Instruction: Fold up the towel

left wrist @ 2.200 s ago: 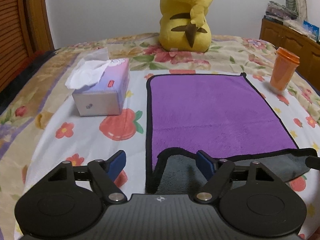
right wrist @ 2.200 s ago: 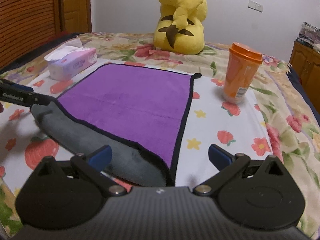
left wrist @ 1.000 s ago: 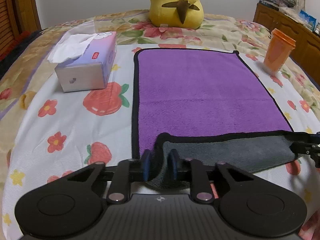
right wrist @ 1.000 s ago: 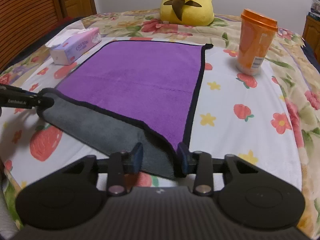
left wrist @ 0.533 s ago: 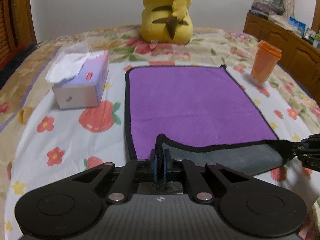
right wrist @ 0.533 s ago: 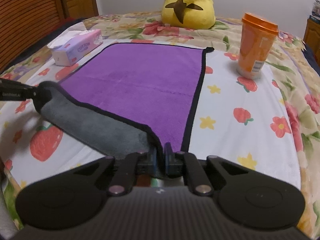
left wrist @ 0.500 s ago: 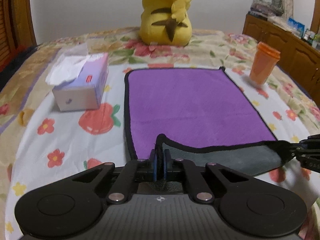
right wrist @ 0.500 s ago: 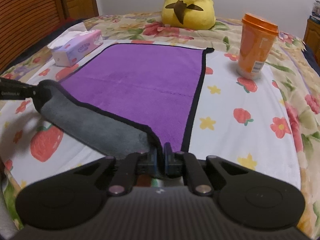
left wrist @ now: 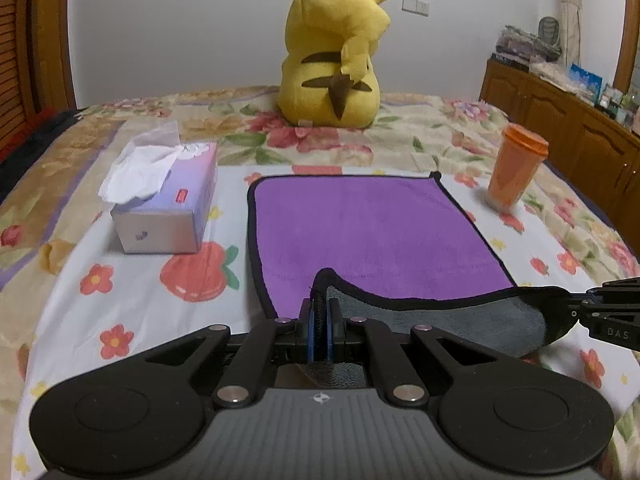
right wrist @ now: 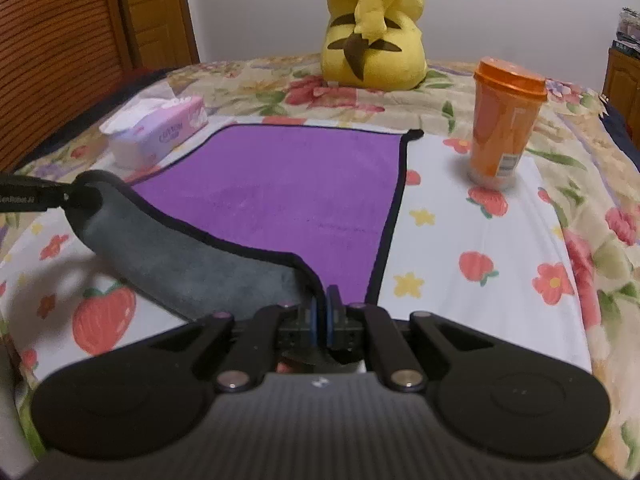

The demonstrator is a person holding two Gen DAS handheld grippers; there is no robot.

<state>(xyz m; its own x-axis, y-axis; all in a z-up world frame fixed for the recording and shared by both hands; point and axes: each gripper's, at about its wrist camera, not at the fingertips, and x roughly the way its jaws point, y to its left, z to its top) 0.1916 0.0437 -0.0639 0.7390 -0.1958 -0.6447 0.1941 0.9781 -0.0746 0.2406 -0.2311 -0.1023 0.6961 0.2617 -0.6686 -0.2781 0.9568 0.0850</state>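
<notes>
A purple towel point(left wrist: 368, 236) with black trim and a grey underside lies on the floral bedspread; it also shows in the right wrist view point(right wrist: 288, 188). My left gripper point(left wrist: 319, 316) is shut on the towel's near left corner. My right gripper point(right wrist: 323, 312) is shut on the near right corner. The near edge is lifted off the bed and hangs between the two grippers, grey side point(right wrist: 180, 264) showing. The far half lies flat.
A tissue box point(left wrist: 168, 208) stands left of the towel. An orange lidded cup point(right wrist: 504, 120) stands to its right. A yellow plush toy point(left wrist: 332, 60) sits beyond the far edge. Wooden cabinets point(left wrist: 560, 128) line the right wall.
Both grippers were open over the near corners, then shut on them. Since then they have lifted the near edge higher and carried it a little toward the far edge.
</notes>
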